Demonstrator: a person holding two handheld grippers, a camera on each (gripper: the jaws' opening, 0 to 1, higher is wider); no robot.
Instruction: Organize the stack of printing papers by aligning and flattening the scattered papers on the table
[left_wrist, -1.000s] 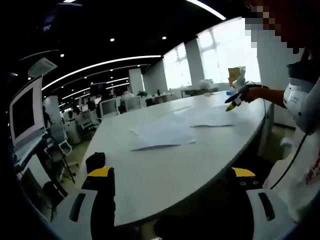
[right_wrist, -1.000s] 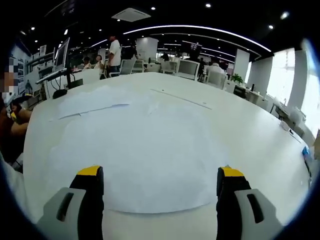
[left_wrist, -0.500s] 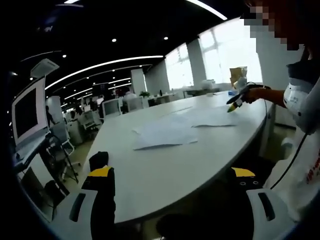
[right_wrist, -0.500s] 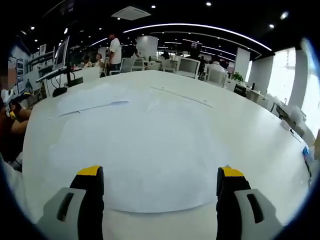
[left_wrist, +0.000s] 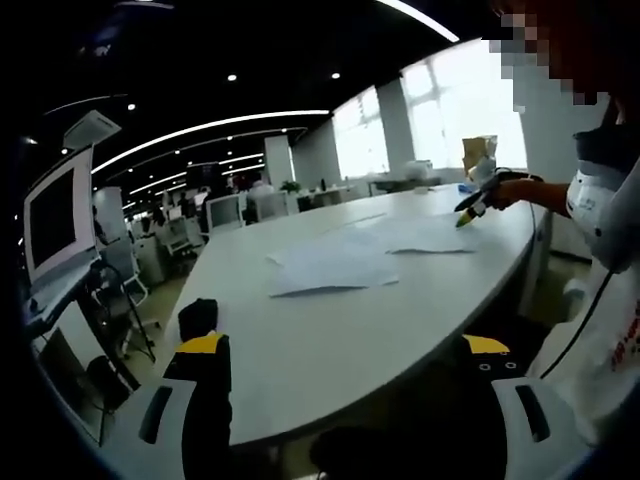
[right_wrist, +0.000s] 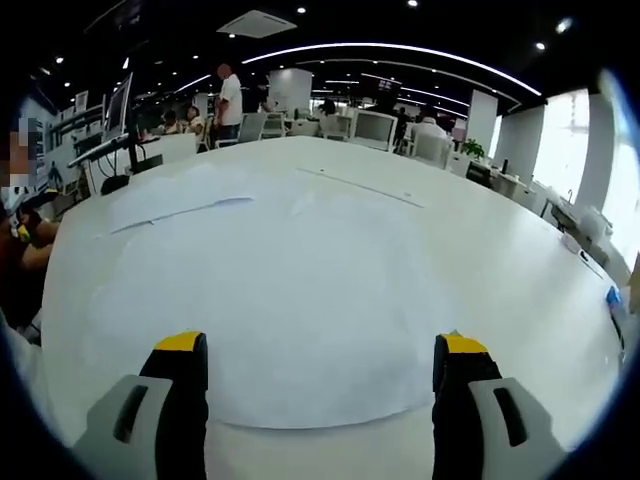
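White printing papers lie scattered on a long white table (left_wrist: 300, 350). In the left gripper view one loose sheet (left_wrist: 325, 270) lies mid-table and further sheets (left_wrist: 420, 235) lie beyond it. My left gripper (left_wrist: 345, 365) is open, held off the table's near end, with nothing between its jaws. The right gripper (left_wrist: 472, 205) shows far right over those further sheets, in a hand. In the right gripper view my right gripper (right_wrist: 320, 355) is open just above a large spread of paper (right_wrist: 290, 300). Another sheet (right_wrist: 175, 198) lies far left.
A person's torso (left_wrist: 600, 300) stands at the table's right side in the left gripper view. A monitor (left_wrist: 55, 225) and office chairs (left_wrist: 120, 290) stand left of the table. People, chairs and screens (right_wrist: 375, 130) are beyond the far edge. A small blue item (right_wrist: 612, 298) lies at the right edge.
Both views have shifted only slightly. The papers lie as before and both grippers stay open.
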